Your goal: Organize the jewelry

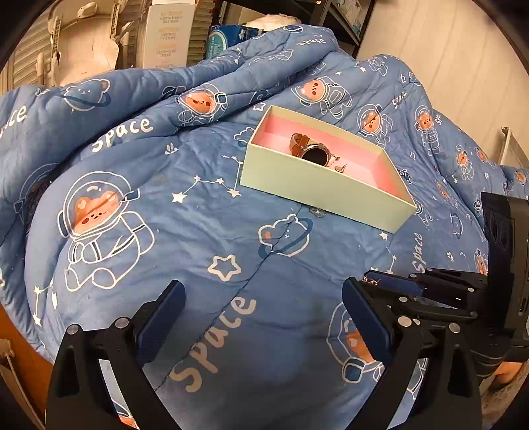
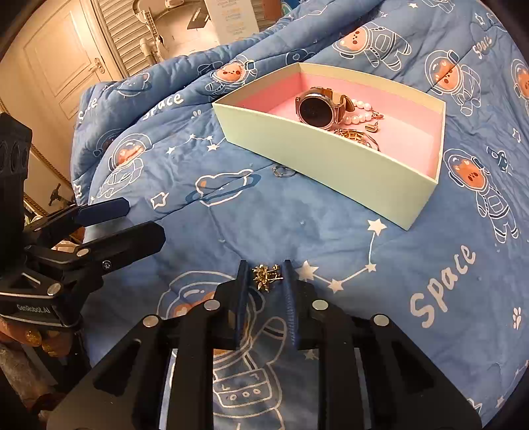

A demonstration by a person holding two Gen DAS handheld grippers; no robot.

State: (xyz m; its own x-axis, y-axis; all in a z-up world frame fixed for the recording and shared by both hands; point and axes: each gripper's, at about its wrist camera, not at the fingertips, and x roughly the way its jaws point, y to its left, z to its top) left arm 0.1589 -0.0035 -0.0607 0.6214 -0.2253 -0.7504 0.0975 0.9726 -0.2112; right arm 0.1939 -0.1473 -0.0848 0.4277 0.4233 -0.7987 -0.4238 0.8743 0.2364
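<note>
- Right gripper (image 2: 265, 276): jaws drawn close together, pinching a small gold spiky ornament (image 2: 266, 277) between the blue finger pads (image 2: 242, 291). The ornament sits at the fingertips, above the blue quilt (image 2: 297, 225); contact with the fabric cannot be determined.
- Left gripper (image 1: 263, 297): jaws spread wide, nothing between them. It hovers over the quilt, near side of the box. In the right wrist view it appears at the left edge (image 2: 139, 220), fingers apart.
- Box (image 2: 330, 158): pale green outside, pink lining, open top, resting on the quilt beyond both grippers.
- Box contents, right wrist view: a watch (image 2: 314, 110) with dark round face and brown strap; a pearl bracelet (image 2: 362, 110) just beside it, touching the strap; a gold openwork piece (image 2: 357, 136) against the near wall; a small gold clasp-like item (image 2: 372, 127) near the pearls.
- Left wrist view confirms the watch (image 1: 310, 150) inside the box (image 1: 317, 188); other contents are mostly hidden by the near wall.
- A small silver ring (image 2: 282, 171) lies on the quilt, just outside the near wall of the box; also seen in the left wrist view (image 1: 316, 211).
- Background: white cartons (image 1: 168, 29) and a louvred door (image 2: 122, 33) behind the quilt.
</note>
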